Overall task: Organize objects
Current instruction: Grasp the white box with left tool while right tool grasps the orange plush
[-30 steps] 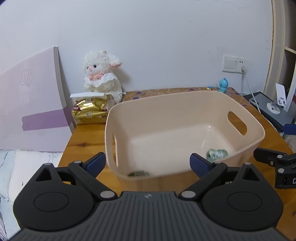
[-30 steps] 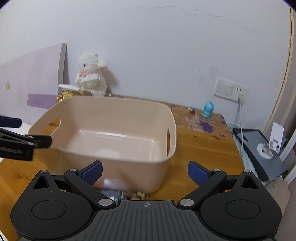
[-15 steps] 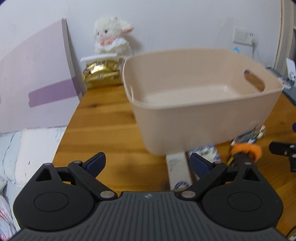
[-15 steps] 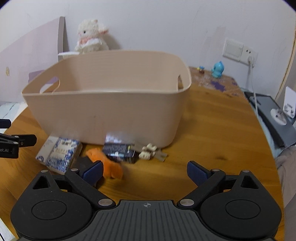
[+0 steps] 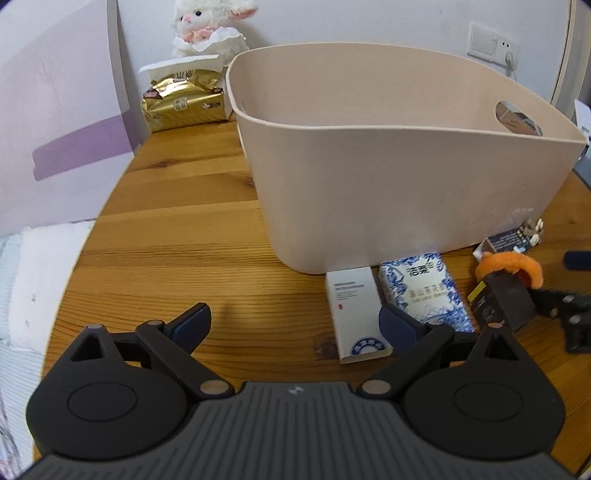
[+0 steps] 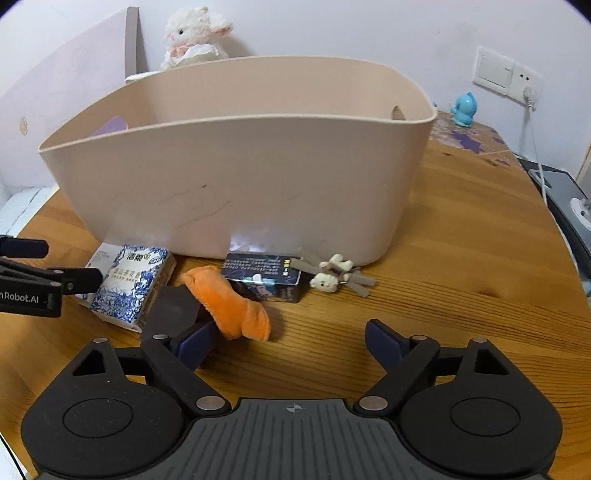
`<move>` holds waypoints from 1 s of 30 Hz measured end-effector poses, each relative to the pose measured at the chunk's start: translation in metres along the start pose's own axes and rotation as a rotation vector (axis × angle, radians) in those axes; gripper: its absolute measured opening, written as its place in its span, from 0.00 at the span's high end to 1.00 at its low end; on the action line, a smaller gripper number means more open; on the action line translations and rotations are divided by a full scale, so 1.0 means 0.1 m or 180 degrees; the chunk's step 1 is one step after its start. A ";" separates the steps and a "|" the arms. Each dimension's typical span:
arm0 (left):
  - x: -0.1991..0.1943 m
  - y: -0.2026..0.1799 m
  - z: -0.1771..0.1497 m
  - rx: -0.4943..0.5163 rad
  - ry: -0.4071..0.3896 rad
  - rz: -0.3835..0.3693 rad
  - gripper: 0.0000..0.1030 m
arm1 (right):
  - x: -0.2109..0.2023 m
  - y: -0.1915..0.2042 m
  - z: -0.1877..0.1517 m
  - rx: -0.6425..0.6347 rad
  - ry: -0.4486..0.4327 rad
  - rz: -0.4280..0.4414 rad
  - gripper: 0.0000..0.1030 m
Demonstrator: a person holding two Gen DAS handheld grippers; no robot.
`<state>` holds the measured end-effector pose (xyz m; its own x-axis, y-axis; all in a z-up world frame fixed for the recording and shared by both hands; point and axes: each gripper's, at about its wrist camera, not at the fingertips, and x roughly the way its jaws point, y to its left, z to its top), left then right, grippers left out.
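Left wrist view: left gripper (image 5: 295,325), fingers spread wide and holding nothing, low over the wooden tabletop (image 5: 177,236) near its front edge. Large beige plastic basket (image 5: 399,177) stands mid-table; stiff, light, best taken by its rim or handle cut-outs. Against its near wall: flat white card box (image 5: 356,312), rigid and light, to be pinched across its narrow sides; blue-and-white patterned tissue pack (image 5: 426,290), soft, will crush under a hard squeeze; black block with a yellow label (image 5: 500,304), its weight cannot be told. Toward the back-left corner: gold foil tissue packet (image 5: 183,105) and white plush lamb (image 5: 208,27). Right wrist view: right gripper (image 6: 288,343), jaws wide but just been closing, nothing pressed between them; the left pad sits just beside the orange plush piece (image 6: 231,304), which is soft, light and easily gripped at its thick middle. Also along the basket's near wall: dark printed card box (image 6: 264,277), stiff with slick faces; small cream bear charm on grey straps (image 6: 334,278), tiny and fiddly, better lifted by the bear than by the straps.
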<state>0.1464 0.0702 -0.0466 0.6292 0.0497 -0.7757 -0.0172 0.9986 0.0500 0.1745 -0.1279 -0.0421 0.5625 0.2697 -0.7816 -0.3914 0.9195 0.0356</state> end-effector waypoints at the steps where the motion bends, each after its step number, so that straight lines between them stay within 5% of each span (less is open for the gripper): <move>1: 0.02 -0.01 0.00 -0.0008 0.0013 -0.0024 0.05 | 0.02 0.01 0.00 -0.0016 0.0004 0.0000 0.16; 8: 0.13 -0.08 -0.03 0.0014 0.0110 -0.0045 0.06 | 0.06 -0.01 0.00 -0.0003 -0.0014 0.0076 0.37; 11: 0.13 -0.03 -0.03 -0.0081 0.0118 -0.0124 0.12 | 0.05 -0.01 0.01 -0.0004 -0.0029 0.0096 0.60; 13: 0.11 -0.04 -0.03 -0.0110 0.0078 -0.0085 0.23 | 0.04 -0.01 0.02 0.0019 -0.0035 0.0121 0.84; 15: 0.08 -0.05 -0.03 -0.0090 0.0057 -0.0106 0.34 | 0.04 -0.01 0.01 0.0022 -0.0021 0.0161 0.95; 19: 0.04 -0.07 -0.01 -0.0070 0.0044 -0.0152 0.66 | 0.01 -0.01 -0.02 -0.0064 -0.0047 0.0196 0.98; 30: -0.03 -0.12 -0.08 -0.0046 0.0044 -0.0225 0.68 | -0.30 -0.10 -0.14 -0.0057 -0.0224 0.0149 0.99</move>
<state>0.1388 0.0582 -0.0496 0.6184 -0.0207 -0.7856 0.0156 0.9998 -0.0140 0.1514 -0.1489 -0.0278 0.5929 0.3323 -0.7335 -0.4311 0.9003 0.0594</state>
